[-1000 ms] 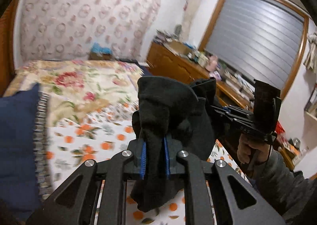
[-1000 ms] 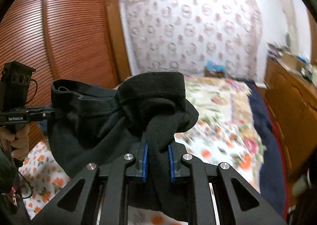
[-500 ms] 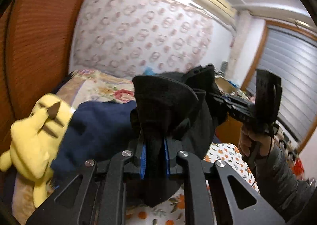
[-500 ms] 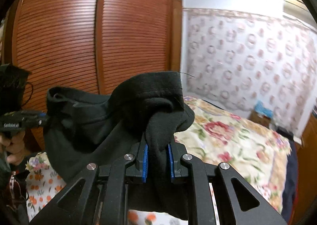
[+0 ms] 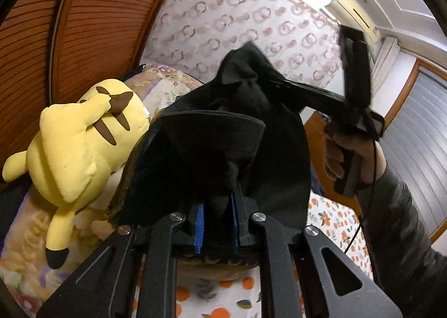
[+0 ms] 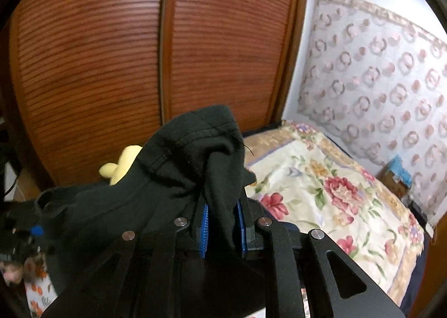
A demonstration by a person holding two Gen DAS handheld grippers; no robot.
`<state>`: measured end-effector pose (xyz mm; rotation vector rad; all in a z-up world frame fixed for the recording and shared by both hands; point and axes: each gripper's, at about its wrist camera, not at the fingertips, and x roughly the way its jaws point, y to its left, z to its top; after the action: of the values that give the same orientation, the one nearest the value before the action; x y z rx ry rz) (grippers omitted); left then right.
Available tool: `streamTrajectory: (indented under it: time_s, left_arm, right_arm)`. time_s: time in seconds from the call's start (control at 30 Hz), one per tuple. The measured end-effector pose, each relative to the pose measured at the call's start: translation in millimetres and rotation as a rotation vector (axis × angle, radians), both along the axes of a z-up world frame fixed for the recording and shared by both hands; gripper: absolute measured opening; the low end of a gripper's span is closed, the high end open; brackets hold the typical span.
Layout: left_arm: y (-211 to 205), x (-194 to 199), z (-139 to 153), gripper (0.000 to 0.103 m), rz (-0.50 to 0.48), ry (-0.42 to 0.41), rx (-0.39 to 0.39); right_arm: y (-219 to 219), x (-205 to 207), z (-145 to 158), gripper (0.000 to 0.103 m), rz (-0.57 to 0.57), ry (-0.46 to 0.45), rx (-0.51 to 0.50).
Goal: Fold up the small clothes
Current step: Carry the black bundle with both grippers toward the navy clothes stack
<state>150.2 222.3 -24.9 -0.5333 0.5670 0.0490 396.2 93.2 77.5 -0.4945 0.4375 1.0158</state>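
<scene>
A small black garment point(image 5: 223, 144) hangs in the air between my two grippers, bunched and sagging above the bed. My left gripper point(image 5: 217, 223) is shut on one end of it, black cloth pinched between its blue pads point(image 5: 200, 220). In the right wrist view the black garment point(image 6: 178, 178) rises from my right gripper point(image 6: 222, 230), shut on the other end. The right gripper point(image 5: 279, 81) also shows in the left wrist view, held by a hand point(image 5: 346, 155), its tip buried in the cloth. The left gripper point(image 6: 19, 231) sits blurred at the far left edge.
A yellow plush toy point(image 5: 78, 150) lies at the bed's left side by the brown slatted wardrobe point(image 6: 111, 52). A floral quilt point(image 6: 335, 192) covers the bed, with an orange-print sheet point(image 5: 332, 220) nearer. A patterned curtain point(image 5: 237, 24) hangs behind. A grey sleeve point(image 5: 402, 234) fills the right.
Both grippers have swung left with the black garment still held between them. The views turned from the bed and the dresser to the wardrobe and the plush toy, and both wrists rolled.
</scene>
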Motion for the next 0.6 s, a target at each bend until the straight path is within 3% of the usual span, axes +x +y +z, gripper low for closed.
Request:
streamTrajectory:
  time_s: [0.13,0.23,0.33,0.47,0.57,0.6]
  left_arm:
    - [-0.5,-5.7,0.4,0.016,0.006,0.006,0.018]
    - [-4.5,-9.1,4.6,0.018,0.004,0.006,0.041]
    - [-11.0,-12.2,12.8,0.025,0.022,0.003,0.125]
    - [-11.6,-20.4,22.9,0.05,0.044,-0.037,0.184]
    - [-12.5,-26.8,30.8,0.087,0.05,-0.054,0.217]
    - [-14.1,-28.4,33.0,0.088,0.042,-0.057,0.23]
  right_arm:
    - [15.5,5.9,-8.7,0.021,-0.033,-0.017,-0.001]
    - [12.6,4.7,-6.0,0.038,-0.084,-0.003,0.02]
    - [2.9,4.6,-0.6,0.048,-0.093,0.013,0.053]
    - [-6.2,-4.4,-6.0,0.057,-0.097,0.014,0.066]
    - [-11.4,-22.4,-18.7,0.06,-0.11,0.023,0.07]
    - [-14.2,-31.6,-20.1,0.061,-0.114,0.024,0.068]
